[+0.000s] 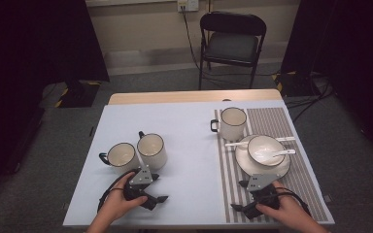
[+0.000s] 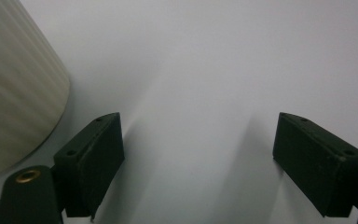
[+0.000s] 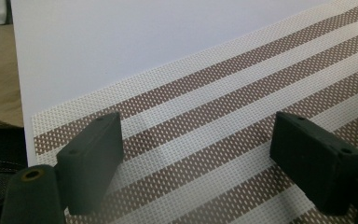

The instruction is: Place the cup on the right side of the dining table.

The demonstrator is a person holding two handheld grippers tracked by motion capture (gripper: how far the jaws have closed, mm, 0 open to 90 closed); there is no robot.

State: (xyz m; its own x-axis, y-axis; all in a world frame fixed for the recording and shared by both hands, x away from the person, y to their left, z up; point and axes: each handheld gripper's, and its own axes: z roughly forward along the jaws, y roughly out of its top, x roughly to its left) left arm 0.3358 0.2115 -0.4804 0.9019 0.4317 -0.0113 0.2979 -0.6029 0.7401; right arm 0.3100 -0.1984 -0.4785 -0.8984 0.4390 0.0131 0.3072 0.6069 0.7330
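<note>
Cups first: two cream mugs with dark rims stand side by side on the left half of the pale table top [image 1: 184, 121] in the high view, the left mug [image 1: 121, 158] touching or nearly touching the right mug [image 1: 152, 150], handles turned outward and back. Left gripper [image 1: 156, 199] lies low on the table just in front of them, held by the left hand [image 1: 119, 204], jaws pointing toward the right. Right gripper [image 1: 238, 208] rests on the striped placemat [image 1: 303, 170], held by the right hand [image 1: 286, 211], just in front of a white plate [image 1: 262, 167] carrying a bowl [image 1: 264, 148] and a spoon [image 1: 284, 153]. A third mug [image 1: 233, 122] stands at the back of the mat. Folding chair [image 1: 230, 41] beyond the table.

Left gripper view: jaws spread wide, nothing between them, bare pale surface beneath. Ribbed cream side of a mug [image 2: 14, 88] fills the left edge, just beside the left jaw, apart from it.

Right gripper view: jaws equally wide apart and holding nothing, hovering close over the brown-and-cream woven placemat [image 3: 242, 112]; pale table top [image 3: 144, 37] lies past the mat's edge.
</note>
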